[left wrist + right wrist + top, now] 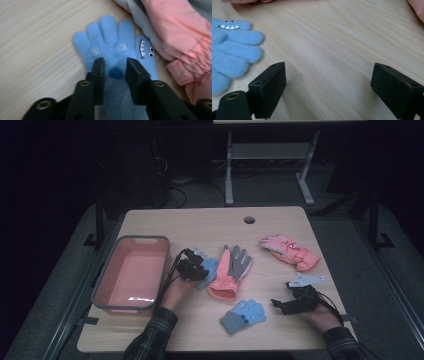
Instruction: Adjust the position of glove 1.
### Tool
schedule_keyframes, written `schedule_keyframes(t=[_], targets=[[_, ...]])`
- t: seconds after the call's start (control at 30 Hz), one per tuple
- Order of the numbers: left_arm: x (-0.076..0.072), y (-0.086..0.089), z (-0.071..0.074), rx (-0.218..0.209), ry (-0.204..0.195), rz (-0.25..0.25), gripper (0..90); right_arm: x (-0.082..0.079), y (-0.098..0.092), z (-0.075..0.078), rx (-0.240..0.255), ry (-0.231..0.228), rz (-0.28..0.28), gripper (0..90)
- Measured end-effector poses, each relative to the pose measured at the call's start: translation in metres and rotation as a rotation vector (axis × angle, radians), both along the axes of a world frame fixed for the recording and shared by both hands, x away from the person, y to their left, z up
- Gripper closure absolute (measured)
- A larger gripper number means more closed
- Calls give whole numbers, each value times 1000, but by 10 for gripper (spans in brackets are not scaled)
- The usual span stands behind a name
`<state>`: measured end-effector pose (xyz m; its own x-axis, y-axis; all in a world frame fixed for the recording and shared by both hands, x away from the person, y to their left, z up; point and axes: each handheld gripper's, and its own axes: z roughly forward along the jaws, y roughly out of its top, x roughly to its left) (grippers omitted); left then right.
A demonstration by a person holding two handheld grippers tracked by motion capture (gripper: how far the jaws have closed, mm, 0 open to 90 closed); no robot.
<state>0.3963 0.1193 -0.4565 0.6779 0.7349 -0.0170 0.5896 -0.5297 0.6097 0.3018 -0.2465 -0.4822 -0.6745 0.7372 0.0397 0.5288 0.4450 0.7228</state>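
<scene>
A small blue knitted glove [110, 42] with a shark face on its thumb lies flat on the wooden table [200, 222]. My left gripper [115, 67] stands over its palm and cuff, jaws a little apart, with the fabric between them and no squeeze showing. In the high view this left gripper [192, 267] sits just right of the bin, on that glove [210, 269]. The matching blue glove [243, 315] lies near the front edge. My right gripper [280, 305] rests to its right, jaws wide open over bare wood [329, 75], the glove's fingers [234, 47] at its left.
A pink bin [131, 272] with a grey rim stands at the table's left. A pink and grey glove [231, 270] lies in the middle, touching the left blue glove. A second pink glove [290, 251] lies at the right. A cable hole [249, 219] marks the far edge.
</scene>
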Motion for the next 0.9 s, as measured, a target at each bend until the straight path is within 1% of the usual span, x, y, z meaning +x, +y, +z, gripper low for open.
schedule_keyframes(t=[0.03, 0.1, 0.17, 0.23, 0.33, 0.4, 0.5, 0.53, 0.6, 0.67, 0.77, 0.9], targets=[[1, 1, -1, -12, 3, 6, 744, 0, 0, 0, 0, 0, 0, 122], [1, 2, 0, -7, 14, 4, 827, 0, 0, 0, 0, 1, 1, 122], [1, 1, 1, -5, 20, 8, 854, 0, 0, 0, 0, 1, 1, 122], [1, 1, 3, 3, 15, 4, 861, 0, 0, 0, 0, 1, 0, 122], [0, 3, 7, -27, 7, 12, 863, 0, 0, 0, -1, 2, 0, 122], [-2, 4, 13, -46, -12, 18, 864, 0, 0, 0, -2, 2, -1, 122], [-5, 6, 23, -59, -53, 17, 864, 0, 0, 0, -2, 3, -1, 122], [-5, 8, 27, -60, -60, 14, 864, 0, 0, 0, -2, 2, -1, 122], [-6, 10, 33, -76, -65, 26, 864, 0, 0, 0, -2, 2, -1, 122], [-7, 12, 40, -107, -59, 26, 864, 0, 0, 0, -2, 2, -2, 121], [-9, 12, 51, -104, -73, 21, 865, 0, 0, 0, -2, 3, -3, 121], [-14, 13, 65, -138, -88, 7, 865, 0, 0, 0, -2, 2, -3, 121]])
